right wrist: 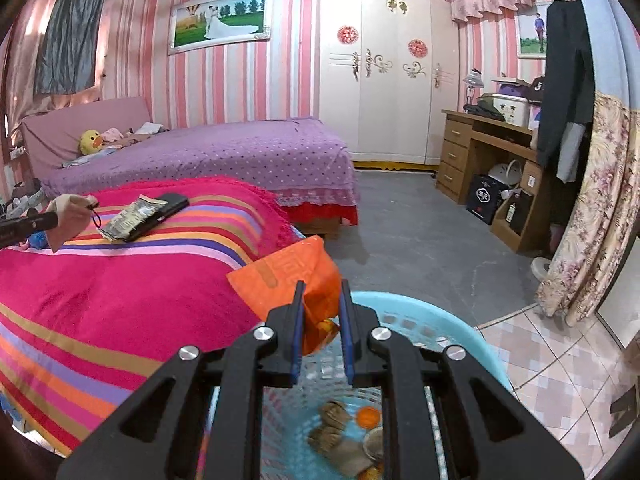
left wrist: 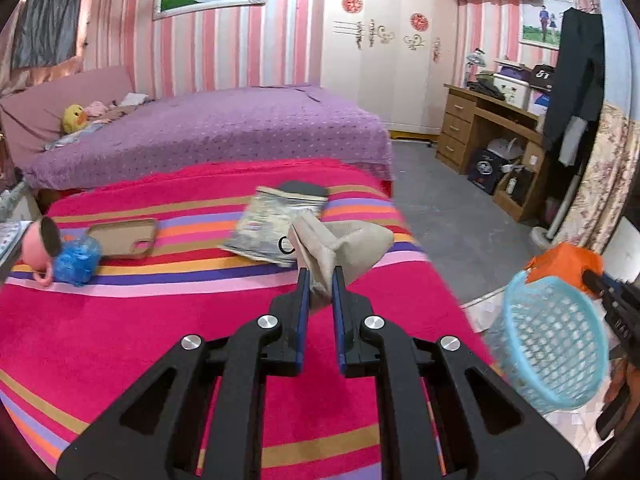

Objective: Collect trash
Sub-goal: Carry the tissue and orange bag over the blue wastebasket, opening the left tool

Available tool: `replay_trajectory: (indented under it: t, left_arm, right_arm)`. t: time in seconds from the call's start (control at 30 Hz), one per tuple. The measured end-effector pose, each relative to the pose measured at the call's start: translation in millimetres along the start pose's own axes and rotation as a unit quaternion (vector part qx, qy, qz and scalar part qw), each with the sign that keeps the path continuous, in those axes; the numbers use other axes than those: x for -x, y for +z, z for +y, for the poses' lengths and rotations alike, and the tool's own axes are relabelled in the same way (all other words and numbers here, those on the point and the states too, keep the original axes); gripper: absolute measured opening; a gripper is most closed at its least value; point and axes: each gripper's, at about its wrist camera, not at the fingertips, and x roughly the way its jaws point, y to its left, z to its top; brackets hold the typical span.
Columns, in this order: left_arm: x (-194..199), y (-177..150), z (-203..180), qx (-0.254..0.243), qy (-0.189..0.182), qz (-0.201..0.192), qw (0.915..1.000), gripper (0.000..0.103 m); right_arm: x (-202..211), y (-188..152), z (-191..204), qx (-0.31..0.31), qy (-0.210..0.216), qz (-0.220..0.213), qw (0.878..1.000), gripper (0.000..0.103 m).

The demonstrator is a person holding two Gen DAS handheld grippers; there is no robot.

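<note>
My left gripper (left wrist: 320,276) is shut on a crumpled beige paper bag (left wrist: 340,248) and holds it above the striped blanket (left wrist: 160,340); it also shows at the left of the right wrist view (right wrist: 70,216). My right gripper (right wrist: 322,292) is shut on an orange wrapper (right wrist: 296,280) and holds it over the rim of the blue plastic basket (right wrist: 432,328), which has several scraps in its bottom. In the left wrist view the basket (left wrist: 552,344) stands at the right beside the bed, with the orange wrapper (left wrist: 568,264) above it.
On the blanket lie a tan phone case (left wrist: 124,236), a pink mug (left wrist: 38,246), a crumpled blue wrapper (left wrist: 78,260), and a clear packet (left wrist: 264,224) beside a dark wallet (left wrist: 304,190). A purple bed (left wrist: 224,128), wardrobe (left wrist: 396,52) and wooden desk (left wrist: 480,128) stand behind.
</note>
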Motion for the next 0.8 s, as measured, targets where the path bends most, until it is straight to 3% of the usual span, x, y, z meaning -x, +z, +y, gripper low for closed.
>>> replay_trajectory:
  t: [0.47, 0.8]
  left_arm:
    - [-21.0, -14.7, -107.7, -0.032, -0.066, 0.023, 0.9970, 0.009]
    - [-34.7, -33.6, -194.2, -0.072, -0.123, 0.047, 0.9886, 0.009]
  right_arm:
    - [5.9, -36.8, -80.6, -0.025, -0.043, 0.038, 0.998, 0.016]
    - [10.5, -47.0, -115.4, -0.060, -0.048, 0.028, 0.997, 0.016]
